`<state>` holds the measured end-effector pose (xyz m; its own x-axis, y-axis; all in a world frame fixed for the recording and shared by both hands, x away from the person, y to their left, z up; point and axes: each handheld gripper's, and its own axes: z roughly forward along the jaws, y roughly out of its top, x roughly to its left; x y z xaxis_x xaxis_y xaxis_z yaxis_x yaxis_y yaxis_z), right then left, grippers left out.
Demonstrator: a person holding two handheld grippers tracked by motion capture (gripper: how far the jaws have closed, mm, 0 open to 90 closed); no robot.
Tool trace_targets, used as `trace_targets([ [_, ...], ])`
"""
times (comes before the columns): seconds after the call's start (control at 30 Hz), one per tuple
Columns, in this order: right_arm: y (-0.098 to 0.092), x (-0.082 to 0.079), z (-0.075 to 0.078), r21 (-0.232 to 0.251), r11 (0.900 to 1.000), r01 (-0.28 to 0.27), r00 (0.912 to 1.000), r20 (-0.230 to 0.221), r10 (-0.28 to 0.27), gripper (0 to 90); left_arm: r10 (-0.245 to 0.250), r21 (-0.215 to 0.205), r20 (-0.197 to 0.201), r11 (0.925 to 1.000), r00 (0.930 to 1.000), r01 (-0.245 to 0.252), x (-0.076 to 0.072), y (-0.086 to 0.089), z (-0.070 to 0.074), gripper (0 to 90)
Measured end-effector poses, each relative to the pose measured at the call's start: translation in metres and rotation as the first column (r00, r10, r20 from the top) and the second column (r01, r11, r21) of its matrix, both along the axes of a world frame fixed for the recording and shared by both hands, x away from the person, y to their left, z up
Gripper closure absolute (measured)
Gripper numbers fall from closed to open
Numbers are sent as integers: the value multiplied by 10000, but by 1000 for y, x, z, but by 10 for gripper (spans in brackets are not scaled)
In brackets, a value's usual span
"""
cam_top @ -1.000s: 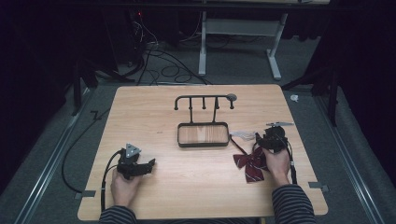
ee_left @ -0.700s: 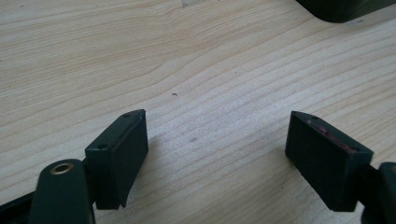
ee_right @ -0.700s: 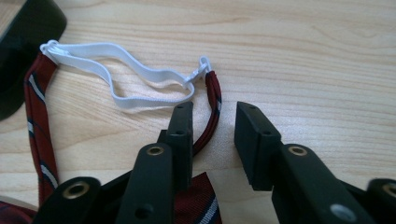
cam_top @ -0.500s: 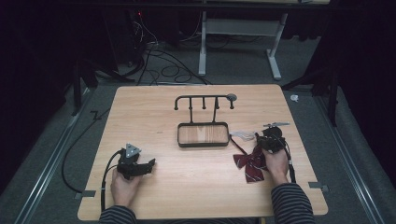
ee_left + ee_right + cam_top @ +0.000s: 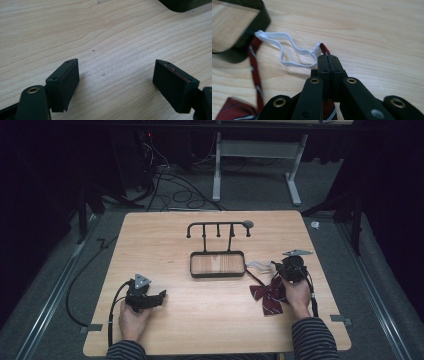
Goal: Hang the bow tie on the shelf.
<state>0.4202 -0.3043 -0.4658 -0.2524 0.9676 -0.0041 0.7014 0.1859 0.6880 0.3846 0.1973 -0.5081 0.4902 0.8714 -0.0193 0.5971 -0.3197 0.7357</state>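
The wooden table (image 5: 200, 330) carries a black rack with a tray base (image 5: 218, 265) near its middle, and just to the right of that rack lies a dark red striped bow tie (image 5: 267, 297) whose band ends in a white elastic loop (image 5: 287, 50). The right gripper (image 5: 329, 58), whose jaws have just been closing, is clamped on the red band right beside the loop. The left gripper (image 5: 115, 82) rests at the table's near left with jaws wide apart over bare wood.
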Motion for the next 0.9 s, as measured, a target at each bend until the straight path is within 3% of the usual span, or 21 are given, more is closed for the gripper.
trace_targets([
  [0.17, 2, -11, 18, -149, 9993, -347, 9976, 596, 356, 900, 2, -10, 6, 10000, 10000, -2, 0, 0, 0, 222],
  [0.27, 2, -20, 42, -197, 9984, -528, 9917, 1161, 547, 900, 5, -25, 4, 10000, 10000, -5, 0, 0, 0, 222],
  [0.43, 3, -30, 62, -187, 9966, -800, 9850, 1517, 819, 900, 1, -24, 5, 10000, 10000, -1, 0, 0, 0, 223],
  [0.53, 7, -39, 78, -280, 9916, -1261, 9714, 1990, 1292, 900, 1, -21, 7, 10000, 10000, -1, 0, 0, 0, 222],
  [0.9, 17, -48, 96, -105, 9787, -2048, 9483, 2455, 2011, 900, -1, -15, -1, 10000, 10000, 1, 0, 0, 0, 222],
])
